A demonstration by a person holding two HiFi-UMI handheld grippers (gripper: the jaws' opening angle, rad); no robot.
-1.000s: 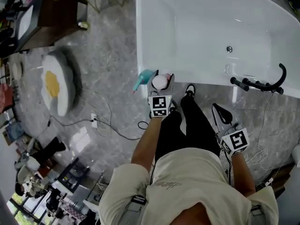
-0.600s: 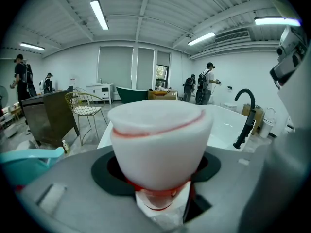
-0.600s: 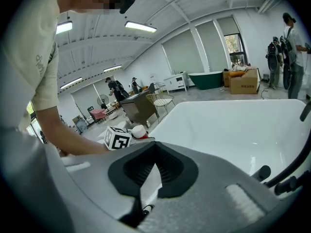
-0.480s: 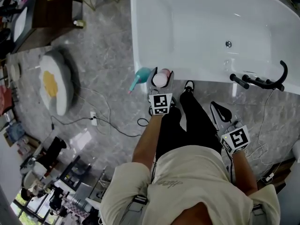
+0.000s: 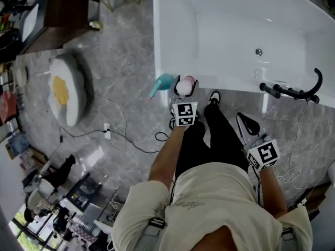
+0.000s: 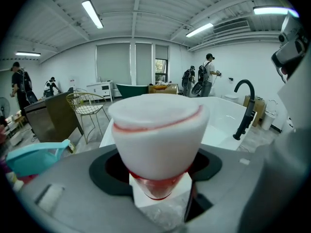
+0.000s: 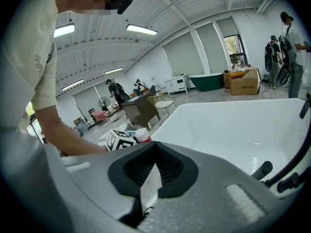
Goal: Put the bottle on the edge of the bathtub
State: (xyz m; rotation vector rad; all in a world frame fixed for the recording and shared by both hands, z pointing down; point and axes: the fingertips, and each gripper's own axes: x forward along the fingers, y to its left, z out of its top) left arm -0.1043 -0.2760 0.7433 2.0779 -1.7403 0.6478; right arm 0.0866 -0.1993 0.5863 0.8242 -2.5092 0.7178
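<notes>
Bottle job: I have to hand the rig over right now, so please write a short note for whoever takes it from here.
Left tool: shut on the bottle, white cap up, at the near edge of the bathtub, close to its left corner.
Right tool: shut, nothing in it, held back from the tub.
Done: the bottle is at the edge. Whether its base already rests on the rim cannot be told.
Left: probably set it squarely on the rim, open the left tool, and back away without tipping it.
</notes>
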